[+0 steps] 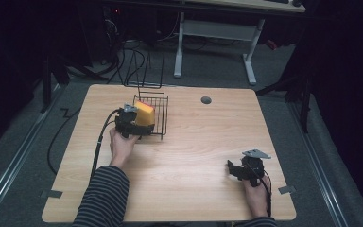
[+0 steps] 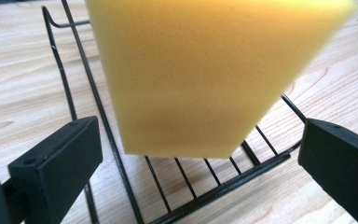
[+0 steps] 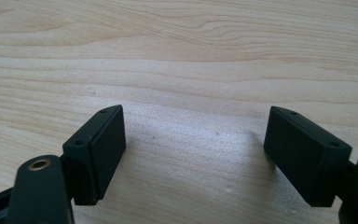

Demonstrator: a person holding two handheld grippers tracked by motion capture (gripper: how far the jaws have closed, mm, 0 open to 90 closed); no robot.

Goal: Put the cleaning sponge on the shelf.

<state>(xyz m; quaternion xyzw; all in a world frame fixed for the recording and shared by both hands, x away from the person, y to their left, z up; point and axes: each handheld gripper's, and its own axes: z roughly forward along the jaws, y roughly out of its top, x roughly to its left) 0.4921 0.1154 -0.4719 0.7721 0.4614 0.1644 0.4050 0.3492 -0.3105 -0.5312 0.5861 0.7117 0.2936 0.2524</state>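
The tabletop (image 1: pixel 184 156) carries a black wire rack (image 1: pixel 158 116) near its far edge, left of centre, and a yellow sponge (image 2: pixel 200 74) stands in it. The left gripper (image 1: pixel 128 124) sits beside the sponge, jaws spread and clear, so it looks like either placing or fetching; I cannot tell which. The right gripper (image 1: pixel 246 169) rests spread and empty near the near right corner. No writing shows.

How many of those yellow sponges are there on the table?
1. The single yellow sponge stands in the black wire rack toward the table's far left, just ahead of the left gripper's open jaws. None seems hidden elsewhere.
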